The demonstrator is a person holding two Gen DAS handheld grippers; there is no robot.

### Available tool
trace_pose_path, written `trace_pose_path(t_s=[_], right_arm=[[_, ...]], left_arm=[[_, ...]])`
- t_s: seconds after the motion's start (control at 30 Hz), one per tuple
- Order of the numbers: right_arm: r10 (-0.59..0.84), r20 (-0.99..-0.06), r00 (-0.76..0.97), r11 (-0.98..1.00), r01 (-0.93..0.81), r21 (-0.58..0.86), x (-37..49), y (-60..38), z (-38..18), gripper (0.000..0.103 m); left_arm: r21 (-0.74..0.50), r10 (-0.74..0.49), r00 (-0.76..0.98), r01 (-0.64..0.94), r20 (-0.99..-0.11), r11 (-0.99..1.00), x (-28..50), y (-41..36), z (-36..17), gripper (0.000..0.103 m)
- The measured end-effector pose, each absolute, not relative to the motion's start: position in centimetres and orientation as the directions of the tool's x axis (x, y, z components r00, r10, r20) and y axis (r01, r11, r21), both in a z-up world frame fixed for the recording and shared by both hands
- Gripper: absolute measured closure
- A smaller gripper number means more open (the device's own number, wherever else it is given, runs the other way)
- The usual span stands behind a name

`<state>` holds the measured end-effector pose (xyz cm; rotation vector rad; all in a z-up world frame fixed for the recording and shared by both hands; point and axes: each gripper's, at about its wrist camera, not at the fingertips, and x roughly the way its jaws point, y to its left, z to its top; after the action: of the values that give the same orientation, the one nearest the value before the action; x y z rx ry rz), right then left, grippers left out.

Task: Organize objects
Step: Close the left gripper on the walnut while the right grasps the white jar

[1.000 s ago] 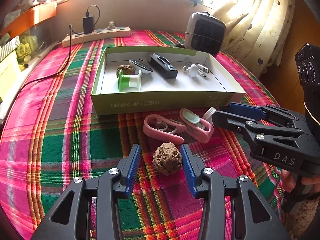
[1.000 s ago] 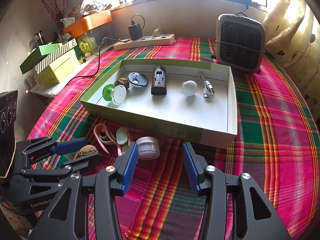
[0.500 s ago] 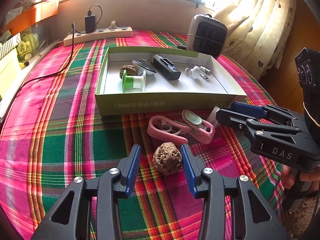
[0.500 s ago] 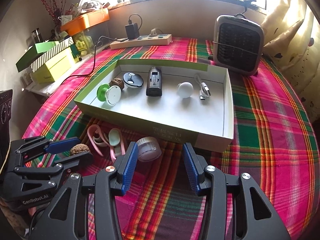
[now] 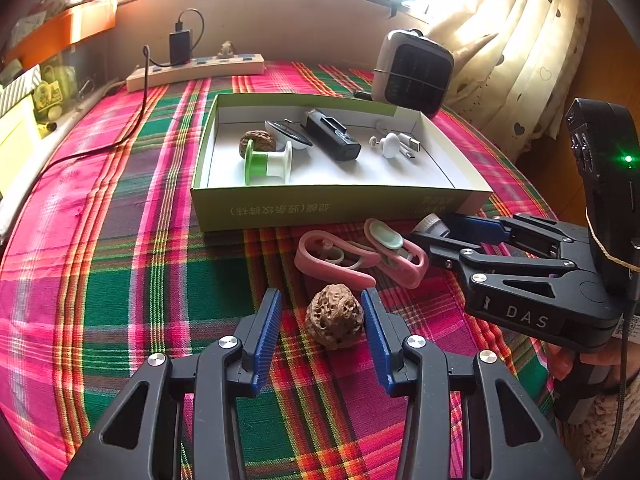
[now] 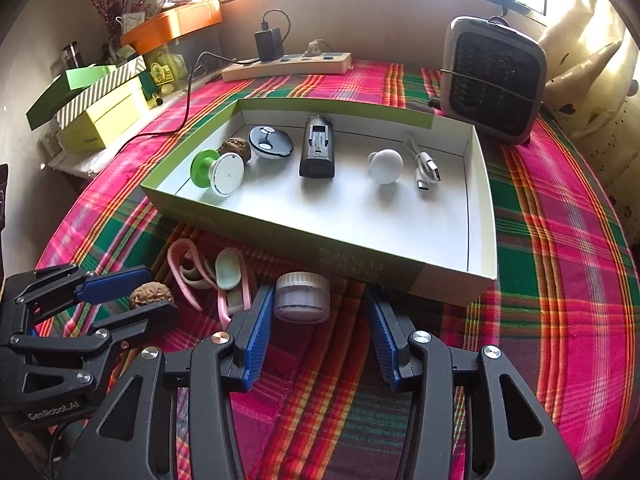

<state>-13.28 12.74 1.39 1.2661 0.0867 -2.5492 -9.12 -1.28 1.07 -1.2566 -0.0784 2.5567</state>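
A brown walnut (image 5: 335, 316) lies on the plaid cloth between the open jaws of my left gripper (image 5: 320, 320), close to the right finger; it also shows in the right wrist view (image 6: 151, 297). My right gripper (image 6: 318, 320) is open around a small clear jar with a white lid (image 6: 302, 297), which lies on its side by the left finger. Pink clips (image 5: 362, 254) lie just past the walnut. The green box (image 6: 256, 222) holds a green spool (image 6: 218, 168), a second walnut (image 6: 235, 148), a black device (image 6: 317, 146), a white knob (image 6: 385, 166) and a cable.
A grey heater (image 6: 494, 80) stands behind the box at the right. A power strip (image 6: 286, 65) with a charger lies at the back. Stacked boxes (image 6: 100, 108) sit off the table's left edge. Curtains hang at the right.
Both grippers have moved slightly forward toward the box. The walnut now sits deeper between the left jaws, the jar between the right jaws. Both jaws stay open.
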Motion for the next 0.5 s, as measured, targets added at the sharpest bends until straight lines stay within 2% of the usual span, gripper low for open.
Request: trace_pose_path(t_s=[0.3, 0.4, 0.5], right_arm=[[-0.198, -0.787, -0.584, -0.956, 0.294, 0.022, -13.24, 12.23, 1.2, 0.056], [-0.193, -0.785, -0.588, -0.955, 0.297, 0.012, -13.17, 12.18, 1.15, 0.056], [-0.192, -0.783, -0.592, -0.953, 0.302, 0.006, -13.07, 12.13, 1.18, 0.065]], left_arm=[[-0.168, 0.276, -0.579, -0.234, -0.767, -0.958, -9.1, -1.26, 1.09, 0.063], [-0.163, 0.27, -0.58, -0.231, -0.768, -0.959, -9.12, -1.26, 1.1, 0.068], [-0.145, 0.253, -0.585, -0.226, -0.771, -0.963, -9.19, -1.29, 1.2, 0.073]])
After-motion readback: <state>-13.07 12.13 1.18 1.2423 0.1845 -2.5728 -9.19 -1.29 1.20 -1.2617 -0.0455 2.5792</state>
